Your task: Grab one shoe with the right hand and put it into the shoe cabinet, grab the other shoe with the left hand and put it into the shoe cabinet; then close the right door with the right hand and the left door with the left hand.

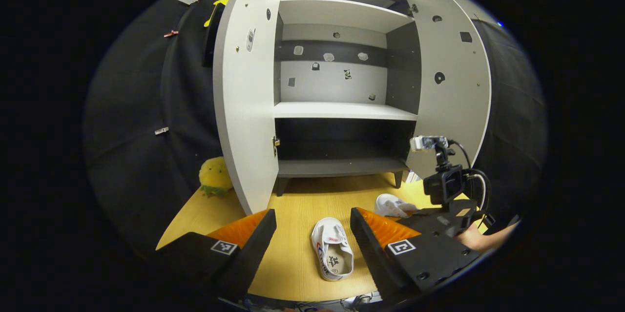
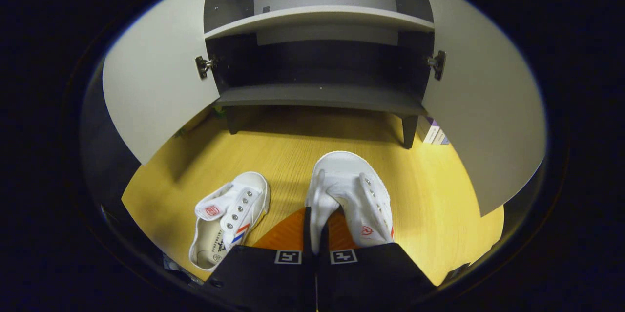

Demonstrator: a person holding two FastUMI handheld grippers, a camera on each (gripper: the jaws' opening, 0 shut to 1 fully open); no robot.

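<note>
Right gripper [image 2: 315, 224] jaws pinch the white shoe's [image 2: 351, 195] side wall; left gripper [image 1: 312, 234] jaws gape, empty.

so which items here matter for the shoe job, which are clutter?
Job: shoe pinched in right gripper; second shoe on the floor; shoe cabinet, left door and right door open; left gripper.
Clutter: yellow plush toy; boxes.

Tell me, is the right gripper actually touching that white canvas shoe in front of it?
Touching. In the right gripper view, the right gripper has its fingers closed on the near side wall of the white canvas shoe, pinching the fabric between them.
</note>
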